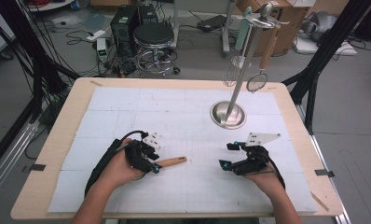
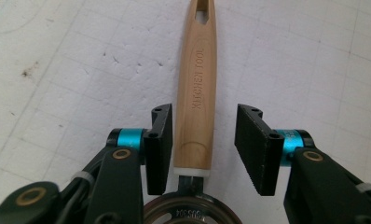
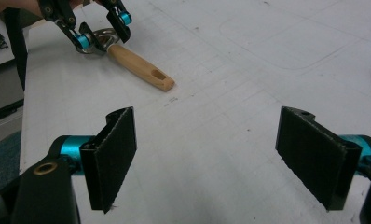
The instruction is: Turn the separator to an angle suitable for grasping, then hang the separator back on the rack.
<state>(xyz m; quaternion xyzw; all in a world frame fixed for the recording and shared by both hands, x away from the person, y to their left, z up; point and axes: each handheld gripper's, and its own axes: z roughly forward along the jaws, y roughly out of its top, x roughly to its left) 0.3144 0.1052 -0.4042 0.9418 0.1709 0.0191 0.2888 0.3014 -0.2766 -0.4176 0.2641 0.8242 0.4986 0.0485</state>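
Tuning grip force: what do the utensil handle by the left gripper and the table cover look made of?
Handle: light wood, smooth finish; grain lines and stamped lettering show. Its head looks like metal, shiny rim. Table cover: white, matte, probably foam or fibre board; pitted, scuffed surface with a faint grid.

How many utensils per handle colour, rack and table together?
Wooden handle: 2 (strainer on the rack, utensil lying on the mat)
Pale green handle: 1 (whisk on the rack)
Total: 3
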